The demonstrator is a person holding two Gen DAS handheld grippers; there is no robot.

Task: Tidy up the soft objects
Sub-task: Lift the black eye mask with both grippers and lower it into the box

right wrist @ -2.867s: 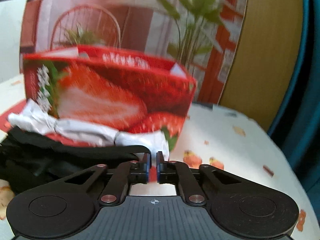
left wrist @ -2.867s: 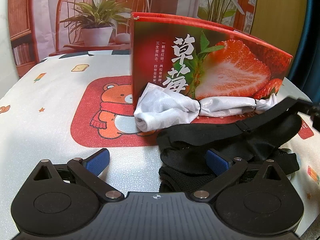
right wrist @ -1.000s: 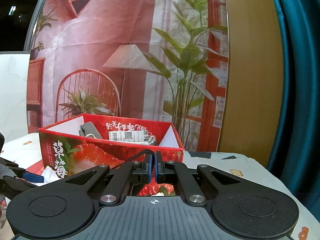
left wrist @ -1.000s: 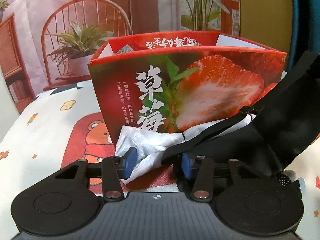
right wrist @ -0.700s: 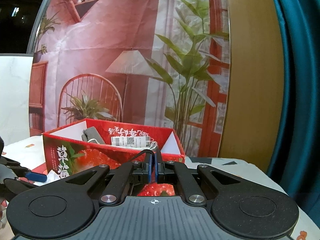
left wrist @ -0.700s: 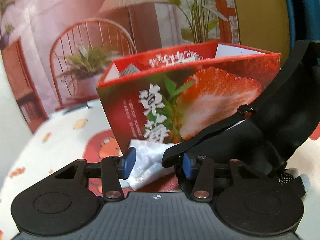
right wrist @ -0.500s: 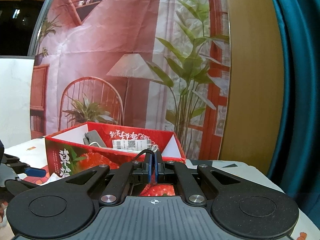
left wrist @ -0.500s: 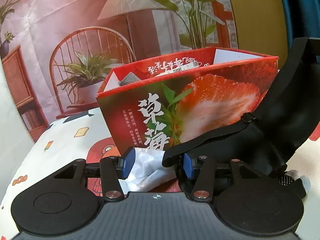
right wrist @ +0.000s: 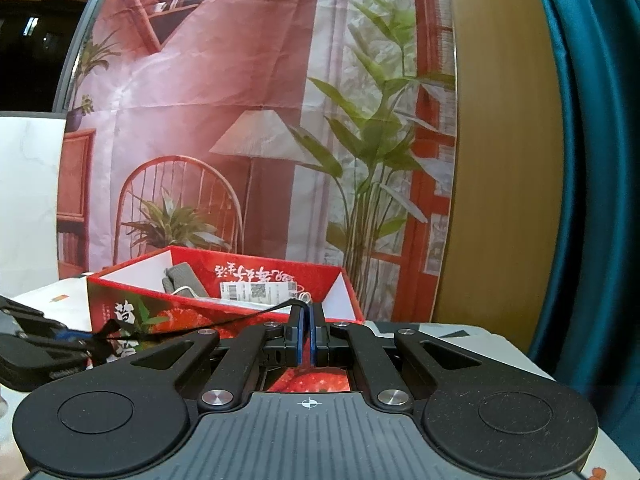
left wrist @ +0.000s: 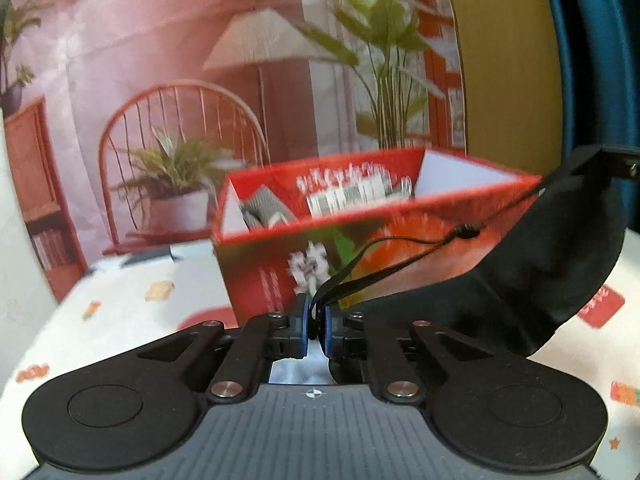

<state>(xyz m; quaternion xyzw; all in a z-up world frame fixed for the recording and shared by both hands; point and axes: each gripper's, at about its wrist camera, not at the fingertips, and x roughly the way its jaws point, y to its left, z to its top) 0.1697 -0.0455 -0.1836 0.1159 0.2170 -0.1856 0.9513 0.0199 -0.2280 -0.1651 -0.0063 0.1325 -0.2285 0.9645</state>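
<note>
Before red box (left wrist: 360, 240) — L fingers (left wrist: 306, 322) now clamp black strap (left wrist: 360, 276).

Left gripper (left wrist: 316, 330) has just snapped closed and its blue pads are pinching a thin black strap (left wrist: 400, 270) — the strap runs up and right to a black eye mask (left wrist: 532, 280) hanging off the table (left wrist: 120, 300), its far end held by something dark at the frame's right edge. Right behind sits the red strawberry box (left wrist: 280, 276), open on top — grey fabric (left wrist: 262, 208) and a labelled packet (left wrist: 352, 192) inside. Pretty blurry shot.
</note>
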